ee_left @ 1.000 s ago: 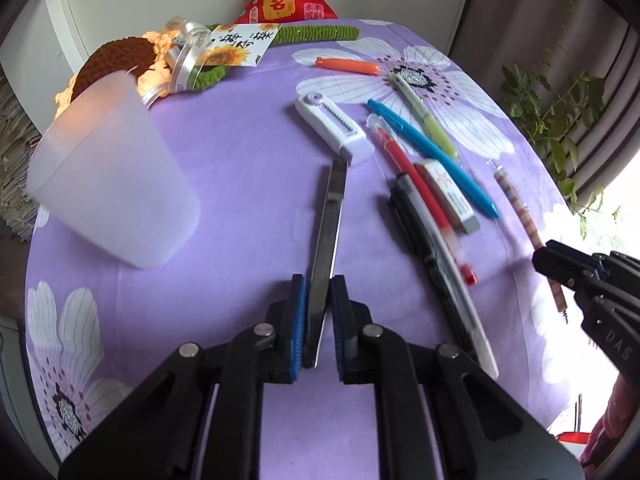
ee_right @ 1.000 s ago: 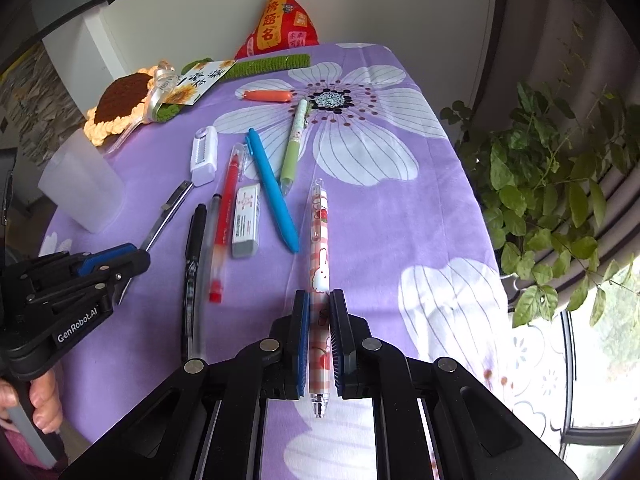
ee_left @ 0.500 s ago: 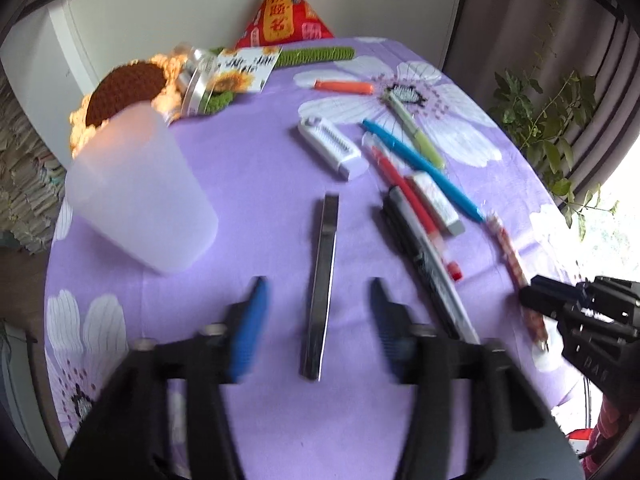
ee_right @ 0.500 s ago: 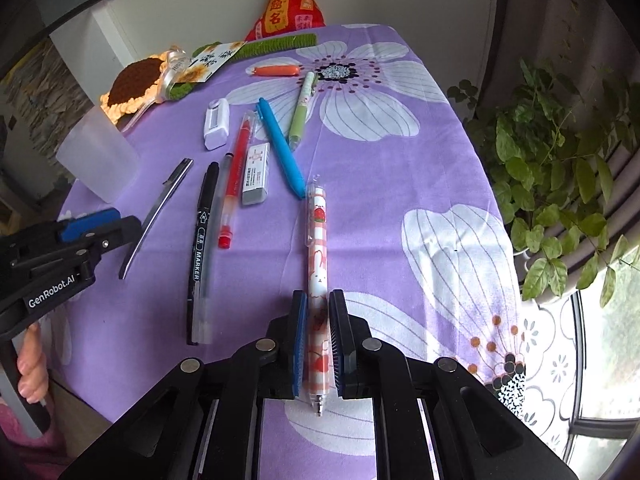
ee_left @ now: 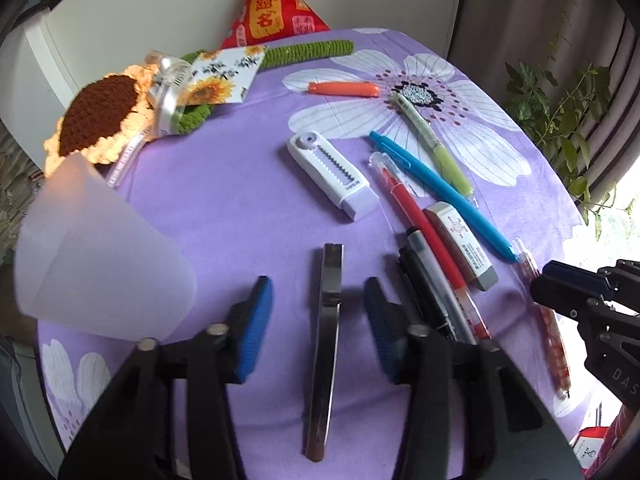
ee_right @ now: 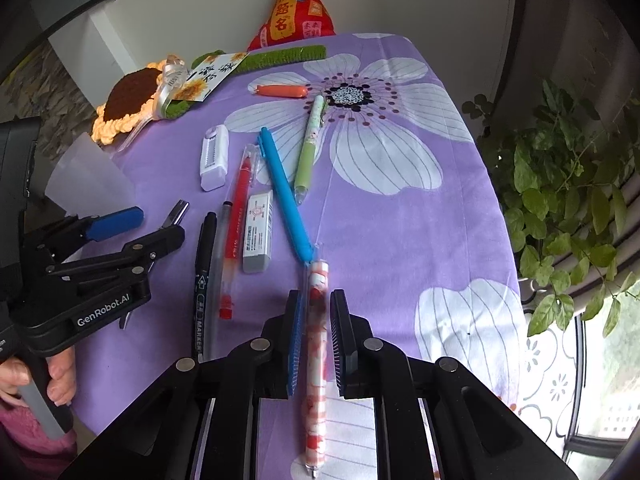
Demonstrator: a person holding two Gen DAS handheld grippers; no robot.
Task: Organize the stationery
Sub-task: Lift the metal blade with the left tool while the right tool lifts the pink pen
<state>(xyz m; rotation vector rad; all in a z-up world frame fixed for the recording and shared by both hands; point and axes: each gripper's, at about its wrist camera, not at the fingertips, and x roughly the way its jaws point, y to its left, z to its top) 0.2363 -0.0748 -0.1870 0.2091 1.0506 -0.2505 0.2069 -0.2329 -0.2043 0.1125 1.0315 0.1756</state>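
Nothing sits in the cup point(ee_left: 92, 264) at frame left yet — both grippers point(ee_left: 318, 312) point(ee_right: 314, 340) gape, released, pens point(ee_right: 288, 196) scattered mid-frame.

— What lies on the cloth in front of me?
— A flat metal strip point(ee_left: 326, 340), lengthwise. To its right a black marker point(ee_right: 204, 276), a clear grey pen point(ee_right: 218, 264), a red pen point(ee_left: 424, 224), a boxed eraser point(ee_left: 460, 246), a blue pen point(ee_left: 440, 196).
— And farther off?
— A white cutter point(ee_left: 332, 174), a green pen point(ee_left: 434, 144), an orange one point(ee_left: 344, 89), a red-patterned pen point(ee_right: 316, 360).
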